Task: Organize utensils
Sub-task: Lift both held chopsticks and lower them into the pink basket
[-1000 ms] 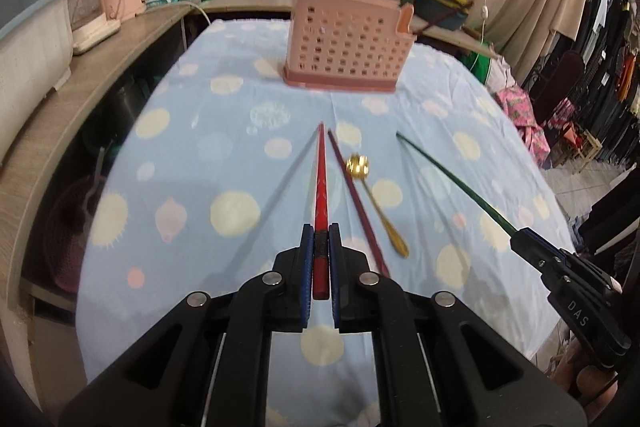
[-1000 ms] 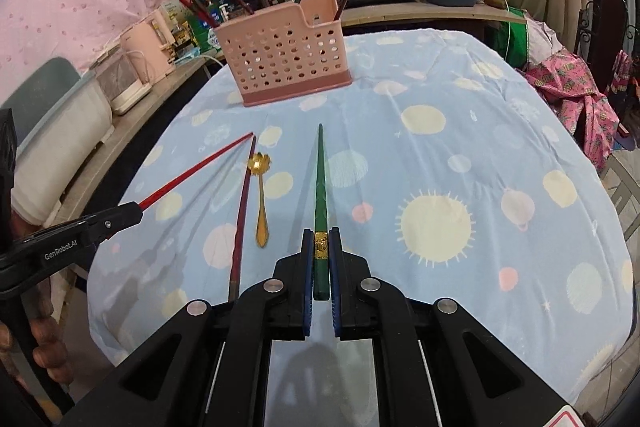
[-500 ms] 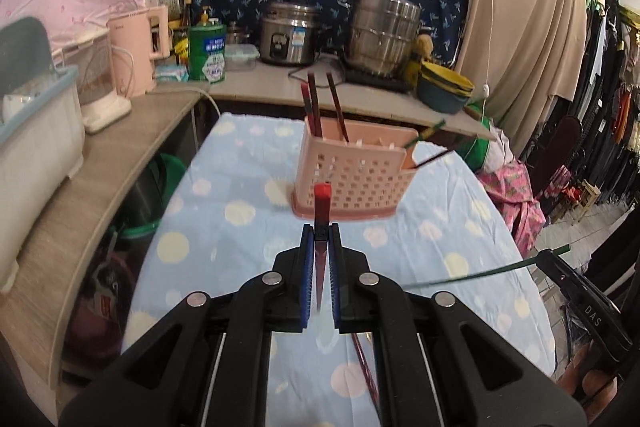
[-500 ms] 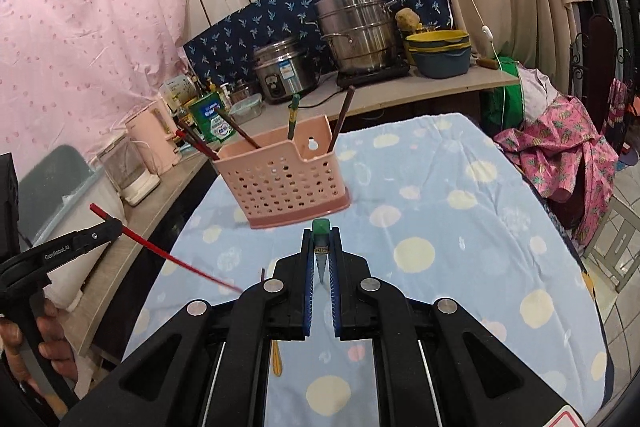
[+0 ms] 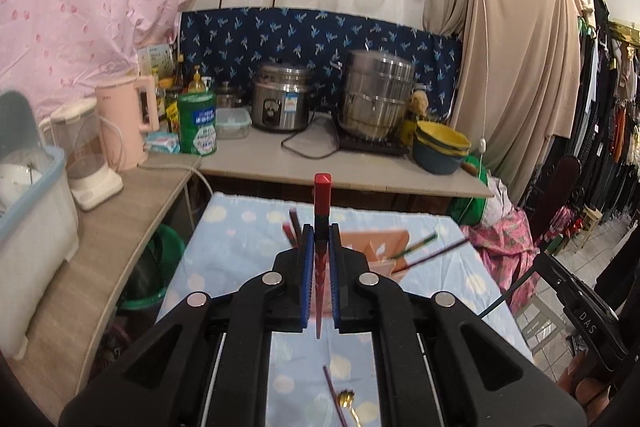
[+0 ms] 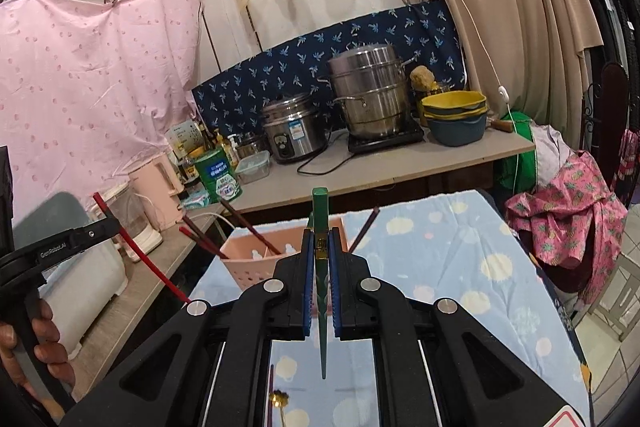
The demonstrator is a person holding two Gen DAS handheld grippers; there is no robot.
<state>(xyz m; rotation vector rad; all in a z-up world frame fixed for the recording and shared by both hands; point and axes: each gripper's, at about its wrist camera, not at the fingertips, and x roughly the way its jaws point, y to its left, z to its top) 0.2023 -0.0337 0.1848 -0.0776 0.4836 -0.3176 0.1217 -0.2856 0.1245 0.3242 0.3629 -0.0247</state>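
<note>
Both claws have lifted off the table since a second ago: left claw (image 5: 319, 247) pinching the red chopstick (image 5: 322, 203), right claw (image 6: 320, 251) pinching the green chopstick (image 6: 320, 211), tips down. Next move, I'd guess: lower each into the pink utensil basket (image 6: 248, 267).

The basket (image 5: 384, 247) is mostly hidden behind the left gripper (image 5: 320, 247); in the right view, the right gripper (image 6: 320, 251) covers its middle. The spoon (image 5: 348, 403) and dark chopstick (image 5: 334, 397) run off the bottom edge. Basket compartments cannot be told.
</note>
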